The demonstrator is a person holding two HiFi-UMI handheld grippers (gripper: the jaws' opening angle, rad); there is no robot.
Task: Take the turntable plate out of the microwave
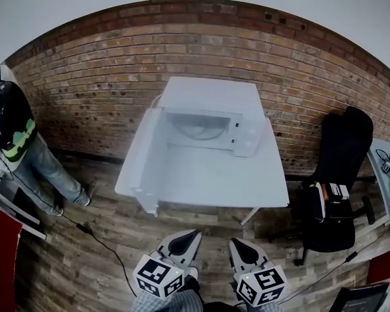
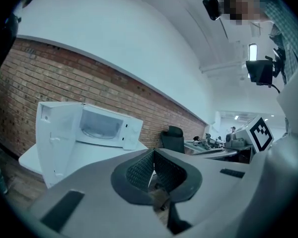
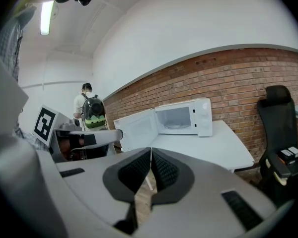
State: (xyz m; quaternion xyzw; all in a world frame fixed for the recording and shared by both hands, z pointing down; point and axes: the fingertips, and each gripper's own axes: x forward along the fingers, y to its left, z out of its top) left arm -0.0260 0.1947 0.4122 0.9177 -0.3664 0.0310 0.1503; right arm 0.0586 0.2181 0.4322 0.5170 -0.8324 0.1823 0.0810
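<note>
A white microwave (image 1: pixel 208 112) stands at the back of a white table (image 1: pixel 247 181) against the brick wall, its door (image 1: pixel 142 164) swung wide open to the left. Inside it lies the round glass turntable plate (image 1: pixel 200 130), also visible as the plate (image 2: pixel 95 131) and the plate (image 3: pixel 175 125). My left gripper (image 1: pixel 194 234) and right gripper (image 1: pixel 234 242) hover side by side in front of the table's near edge, well short of the microwave. Both are shut with nothing between the jaws, as the left gripper (image 2: pixel 153 155) and right gripper (image 3: pixel 151 153) show up close.
A person with a backpack (image 1: pixel 10 119) stands at the far left by the wall. A black office chair (image 1: pixel 341 174) holding small boxes sits right of the table. A cable (image 1: pixel 97 239) runs across the wooden floor at the left. Desks with equipment stand at the right edge.
</note>
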